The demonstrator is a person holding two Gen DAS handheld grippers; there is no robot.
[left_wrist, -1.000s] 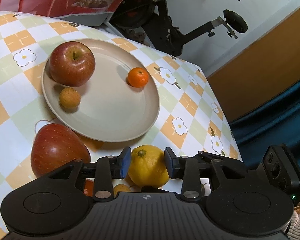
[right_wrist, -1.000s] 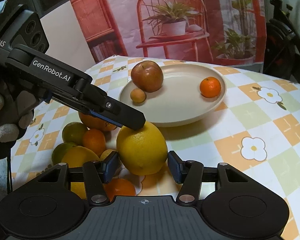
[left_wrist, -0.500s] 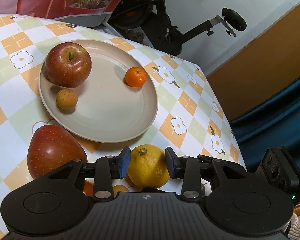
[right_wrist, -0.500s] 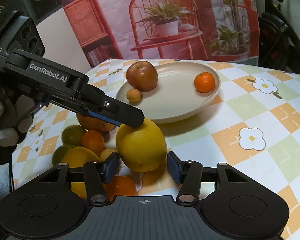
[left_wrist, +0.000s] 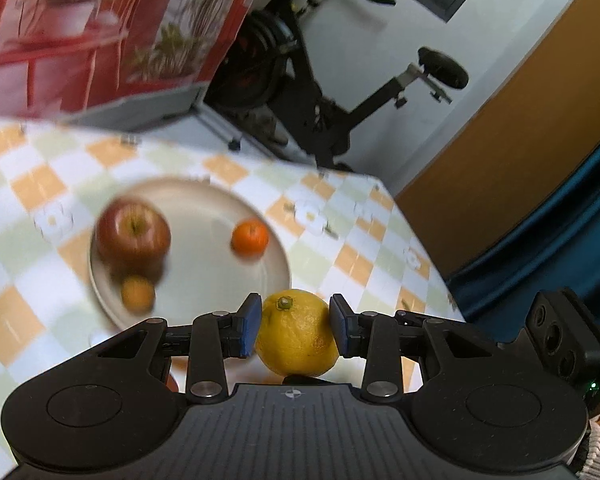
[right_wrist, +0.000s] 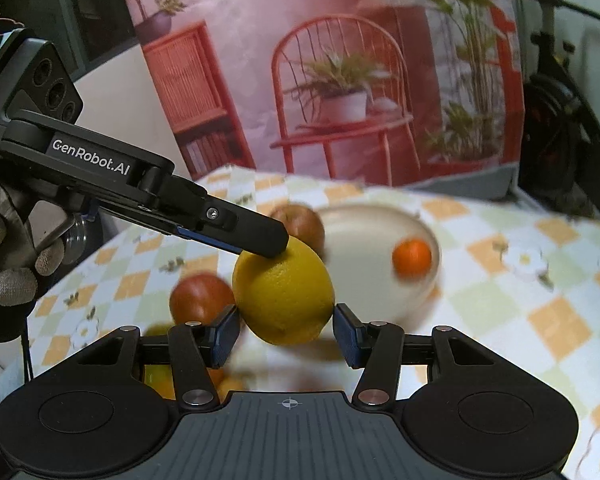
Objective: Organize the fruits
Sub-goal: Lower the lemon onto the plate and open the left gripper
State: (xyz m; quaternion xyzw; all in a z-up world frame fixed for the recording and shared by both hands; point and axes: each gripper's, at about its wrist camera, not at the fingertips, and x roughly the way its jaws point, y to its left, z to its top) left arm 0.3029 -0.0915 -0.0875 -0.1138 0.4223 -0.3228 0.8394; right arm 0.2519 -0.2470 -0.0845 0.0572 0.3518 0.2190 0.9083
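A yellow lemon (left_wrist: pixel 296 332) hangs in the air above the checked tablecloth, and my left gripper (left_wrist: pixel 296 326) is shut on it, its blue pads pressing both sides. My right gripper (right_wrist: pixel 287 332) is also shut on the same lemon (right_wrist: pixel 284 292), crosswise to the left one, whose upper finger (right_wrist: pixel 260 240) lies on the lemon's top. Beyond stands a beige plate (left_wrist: pixel 204 216) holding a red apple (left_wrist: pixel 134 236), a mandarin (left_wrist: pixel 250 239) and a small tan fruit (left_wrist: pixel 138 294). Another red apple (right_wrist: pixel 200 298) lies on the table beside the plate.
More citrus fruits (right_wrist: pixel 160 376) lie on the cloth under my right gripper. A gloved hand (right_wrist: pixel 8 264) holds the left gripper. An exercise bike (left_wrist: pixel 320 92) and a red plant poster (right_wrist: pixel 340 100) stand behind the table's far edge.
Both grippers have risen together with the lemon, which has left the table. Plate and fruit now look lower, farther off and blurred by the motion.
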